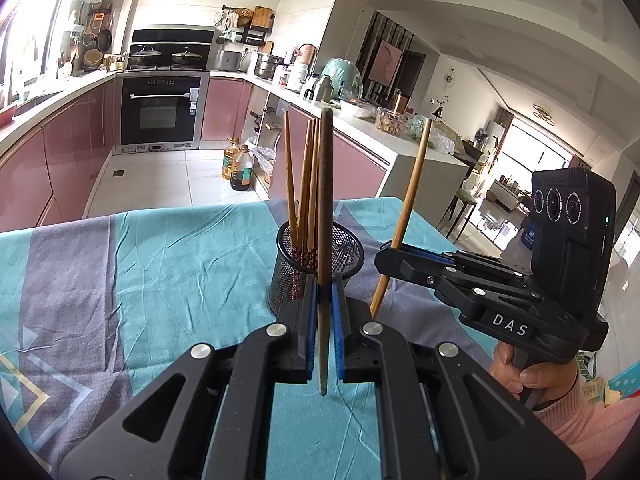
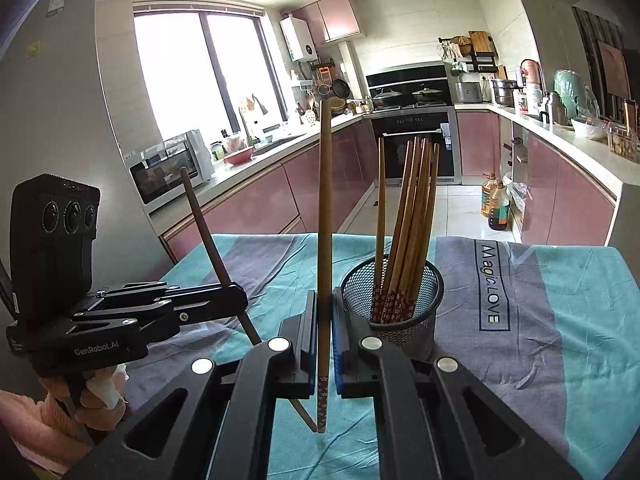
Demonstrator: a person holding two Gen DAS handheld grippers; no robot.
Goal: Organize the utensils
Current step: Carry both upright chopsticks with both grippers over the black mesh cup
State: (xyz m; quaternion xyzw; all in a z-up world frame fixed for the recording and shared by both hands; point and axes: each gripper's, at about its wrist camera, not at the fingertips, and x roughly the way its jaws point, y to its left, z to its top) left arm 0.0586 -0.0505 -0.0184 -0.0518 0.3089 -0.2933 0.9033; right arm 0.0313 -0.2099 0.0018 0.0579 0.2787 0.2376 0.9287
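A black mesh cup [image 1: 347, 249] [image 2: 421, 280] stands on the cloth-covered table [image 1: 160, 264] [image 2: 560, 320] with several brown chopsticks upright in it. My left gripper [image 1: 323, 292] [image 2: 236, 300] is shut on a dark brown chopstick [image 1: 325, 200] [image 2: 203, 222], held near upright just in front of the cup. My right gripper [image 2: 325, 304] [image 1: 390, 256] is shut on a lighter chopstick [image 2: 325, 200] [image 1: 414, 184] with a patterned lower end, held upright just left of the cup in the right wrist view. Both chopsticks hang above the cloth, outside the cup.
The teal and grey cloth [image 1: 100, 280] covers the table to its far edge. Beyond lies a kitchen with pink cabinets [image 2: 248, 208], an oven [image 1: 160, 108] and oil bottles [image 1: 238, 164] on the floor. A person's hand [image 1: 528, 376] grips the right tool's handle.
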